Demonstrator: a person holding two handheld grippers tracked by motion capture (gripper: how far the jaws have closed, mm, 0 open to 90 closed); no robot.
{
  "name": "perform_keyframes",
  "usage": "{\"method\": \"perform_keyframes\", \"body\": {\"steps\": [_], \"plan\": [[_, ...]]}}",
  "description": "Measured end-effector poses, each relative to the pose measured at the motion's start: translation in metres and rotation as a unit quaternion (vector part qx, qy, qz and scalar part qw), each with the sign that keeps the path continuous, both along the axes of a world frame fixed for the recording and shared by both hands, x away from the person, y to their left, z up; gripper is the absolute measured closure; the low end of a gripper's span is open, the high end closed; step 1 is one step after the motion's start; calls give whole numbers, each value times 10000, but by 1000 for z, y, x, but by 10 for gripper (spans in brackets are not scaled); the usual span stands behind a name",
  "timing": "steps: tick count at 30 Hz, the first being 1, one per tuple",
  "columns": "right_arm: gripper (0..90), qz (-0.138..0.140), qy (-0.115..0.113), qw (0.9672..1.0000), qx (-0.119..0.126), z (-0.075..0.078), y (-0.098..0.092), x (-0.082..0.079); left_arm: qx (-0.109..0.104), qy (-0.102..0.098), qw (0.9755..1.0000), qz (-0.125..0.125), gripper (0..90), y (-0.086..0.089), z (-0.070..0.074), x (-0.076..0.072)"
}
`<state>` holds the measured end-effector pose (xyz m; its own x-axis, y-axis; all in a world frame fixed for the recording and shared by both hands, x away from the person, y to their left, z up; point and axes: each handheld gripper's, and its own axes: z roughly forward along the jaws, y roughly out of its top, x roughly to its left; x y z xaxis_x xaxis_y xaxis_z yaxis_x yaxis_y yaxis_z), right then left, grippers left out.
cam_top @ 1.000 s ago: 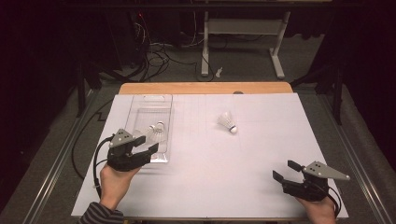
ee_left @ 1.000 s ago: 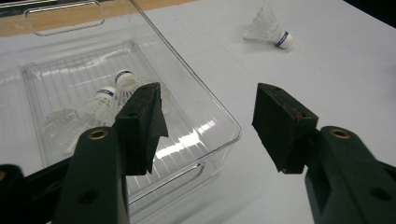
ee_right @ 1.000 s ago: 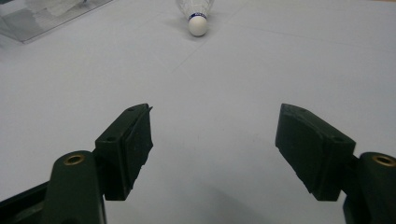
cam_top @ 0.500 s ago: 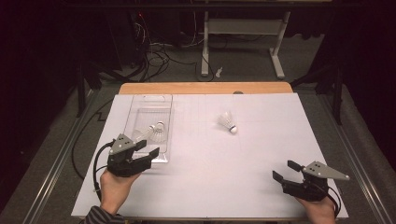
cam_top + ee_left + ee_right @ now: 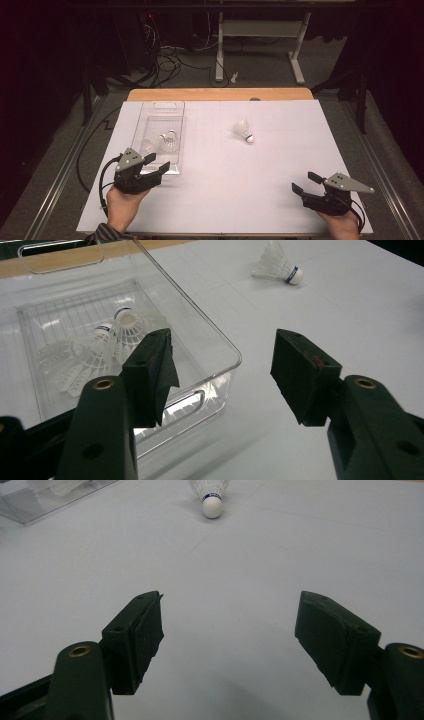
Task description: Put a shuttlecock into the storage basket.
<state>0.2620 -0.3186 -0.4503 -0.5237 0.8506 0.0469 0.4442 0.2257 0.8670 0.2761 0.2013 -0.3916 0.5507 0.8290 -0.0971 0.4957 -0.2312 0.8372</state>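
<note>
Plainly, from the high view, the job looks like gathering shuttlecocks into the clear tray [image 5: 176, 131] at the left of the frame, on the white-covered bench [image 5: 210, 195]. Two shuttlecocks [image 5: 164, 143] already lie inside it, while the loose shuttlecock [image 5: 243, 131] sits on its side right of centre, well apart from the tray. The left tongs [image 5: 159, 165] hover just beside the tray's near end, spread and empty; the right tongs [image 5: 307, 183] rest at the lower right, also spread and empty, well short of the loose one.

Along the left tongs' own view, the jaws stand wide with nothing between them. The tray's near corner [image 5: 227, 360] lies just beyond the left-hand pad, the two shuttlecocks [image 5: 107, 342] sit in the upper left of the frame, and the loose shuttlecock [image 5: 277, 265] shows far off at the top.

Along the right tongs' view, the jaws gape over bare white surface, and the loose shuttlecock [image 5: 211, 499] lies at the top centre, cork end toward the camera.

I'd judge the next pick suits the right tongs: they already face it. Better to come in low and level, straddle the cork rather than the feather skirt, and close gently, since the skirt would crush or let it roll away. Then clear the tray's wall before letting go.
</note>
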Motion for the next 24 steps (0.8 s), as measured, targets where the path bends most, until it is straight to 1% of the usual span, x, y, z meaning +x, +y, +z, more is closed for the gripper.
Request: {"method": "perform_keyframes", "body": {"steps": [7,9,11,12,15,19,22,24], "plan": [[279,2,-5,10000,4,0,0,0,-48,-7,10000,-14,425,-2,-2,-3],[279,3,-6,10000,0,0,0,0,-34,-12,10000,-21,424,-2,-3,-4],[279,2,-6,10000,2,0,0,0,51,-18,10000,36,421,-3,-3,-5],[279,3,-6,10000,2,0,0,0,52,-19,10000,42,424,-3,-3,-6],[279,4,-10,10000,2,0,0,0,-5,-46,10000,52,432,-2,-5,-8],[279,1,-4,10000,1,0,0,0,2,-22,10000,21,434,-3,-10,-9],[279,-1,-2,10000,-3,0,0,0,-45,-28,10000,-14,433,-3,-11,-10],[279,-7,0,10000,2,0,0,0,-36,-35,10000,-28,433,-3,-11,-10]]}}
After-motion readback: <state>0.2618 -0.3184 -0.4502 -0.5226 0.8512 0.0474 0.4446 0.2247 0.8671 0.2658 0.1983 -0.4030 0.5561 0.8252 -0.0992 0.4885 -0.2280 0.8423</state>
